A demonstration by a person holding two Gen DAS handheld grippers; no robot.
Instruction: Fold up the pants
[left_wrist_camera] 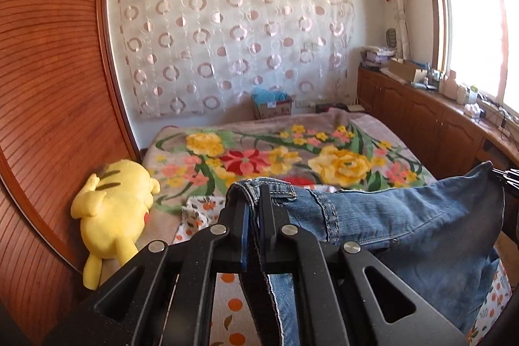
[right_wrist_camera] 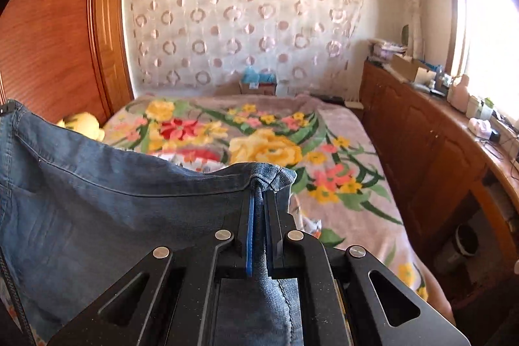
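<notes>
Only my left view shows the yellow plush toy point(left_wrist_camera: 113, 213) whole, lying against the wardrobe point(left_wrist_camera: 48, 86); my right view catches just its edge. My left hand-held gripper point(left_wrist_camera: 254, 209) pinches the pants point(left_wrist_camera: 389, 216) at one waistband corner, my right hand-held gripper point(right_wrist_camera: 262, 203) pinches the other, and the denim hangs stretched between them above the flowered bed point(right_wrist_camera: 340, 125).

No text is legible; the cardboard box point(left_wrist_camera: 272, 107) print seems too blurred.

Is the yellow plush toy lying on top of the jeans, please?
No, the yellow plush toy lies beside the wardrobe, apart from the jeans.
</notes>
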